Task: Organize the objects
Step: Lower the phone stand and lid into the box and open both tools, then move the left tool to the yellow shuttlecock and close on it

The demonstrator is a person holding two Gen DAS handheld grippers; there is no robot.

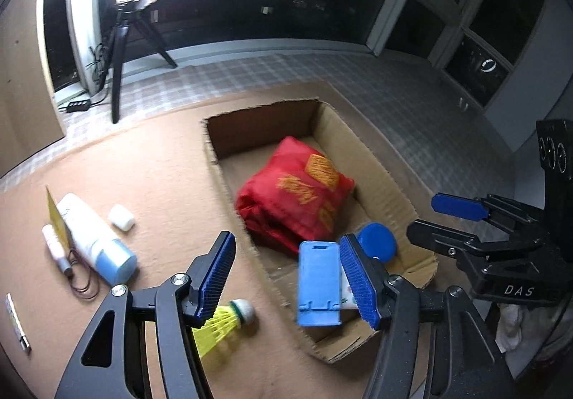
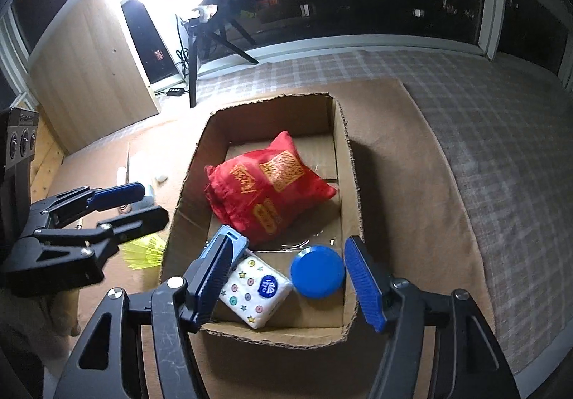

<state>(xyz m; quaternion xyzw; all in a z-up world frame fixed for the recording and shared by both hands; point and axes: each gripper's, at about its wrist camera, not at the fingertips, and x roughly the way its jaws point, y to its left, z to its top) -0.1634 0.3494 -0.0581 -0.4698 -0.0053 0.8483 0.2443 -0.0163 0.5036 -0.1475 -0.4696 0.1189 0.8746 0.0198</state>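
**Over the box, both tools let go**

Between my left tool's (image 1: 288,277) pads hangs a light blue plastic holder (image 1: 318,282); it lies against the right pad, clear of the left, so I read the tool as released, the holder dropping over the near end of the cardboard box (image 1: 390,162). My right tool (image 2: 292,282) stands spread and empty above the blue round lid (image 2: 317,271) and the tissue pack (image 2: 256,291), both lying in the box just beside the red cloth bag (image 2: 265,188).

Outside, on the brown surface (image 1: 161,170), the yellow shuttlecock (image 1: 229,322) lies nearest my left tool. It looks feather-light with a springy, crushable skirt; I would pinch it gently at the firm white cork. Farther left lie the white bottle with its blue cap (image 1: 96,238), likely smooth and inclined to roll, best taken across its middle, and a small white cap (image 1: 121,217).
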